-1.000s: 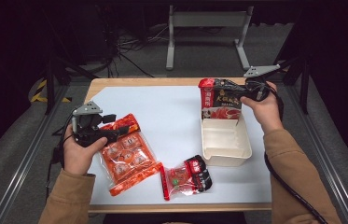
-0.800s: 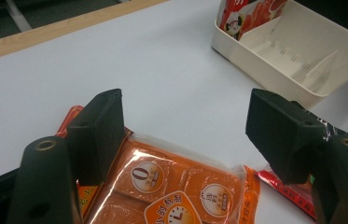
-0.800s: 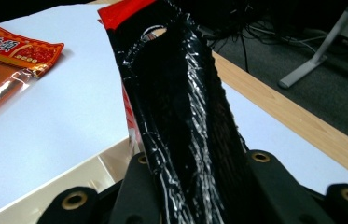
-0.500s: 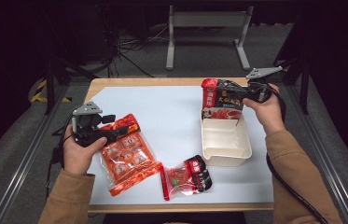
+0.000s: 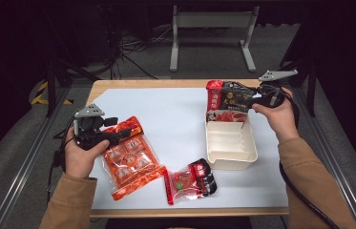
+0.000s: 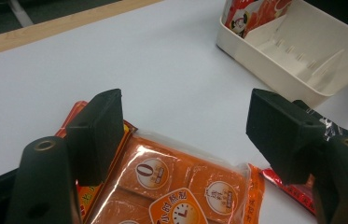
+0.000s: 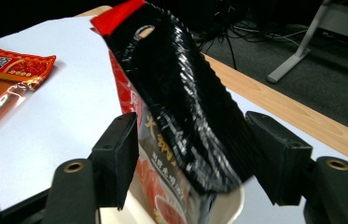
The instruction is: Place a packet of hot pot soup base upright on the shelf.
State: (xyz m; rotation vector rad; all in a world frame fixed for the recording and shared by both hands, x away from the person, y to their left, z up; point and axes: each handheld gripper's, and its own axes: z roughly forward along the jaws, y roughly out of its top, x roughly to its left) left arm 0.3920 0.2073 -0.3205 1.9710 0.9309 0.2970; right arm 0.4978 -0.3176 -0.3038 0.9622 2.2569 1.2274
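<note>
A black and red snack packet [image 5: 225, 98] [image 7: 176, 93] stands tilted in the far end of the white bin [image 5: 230, 160]. My right gripper [image 5: 248, 101] [image 7: 190, 154] sits around its upper part. Its jaws have just been opening and now stand off both sides of the packet, which is still between them. My left gripper [image 5: 124, 134] [image 6: 185, 130] hovers open just over the top end of an orange multi-pack of snacks [image 5: 129, 160] [image 6: 176, 186] that lies flat on the white table sheet. Nothing is between its jaws.
A small red and black packet [image 5: 191, 181] [image 6: 293, 191] lies near the table's front edge, between the orange pack and the bin [image 6: 274, 60]. The near half of the bin is bare. A grey metal stand [image 5: 211, 28] is on the floor beyond the table.
The right gripper's jaws have spread away from the black and red packet, which stays standing in the bin. The left hand has not moved.
</note>
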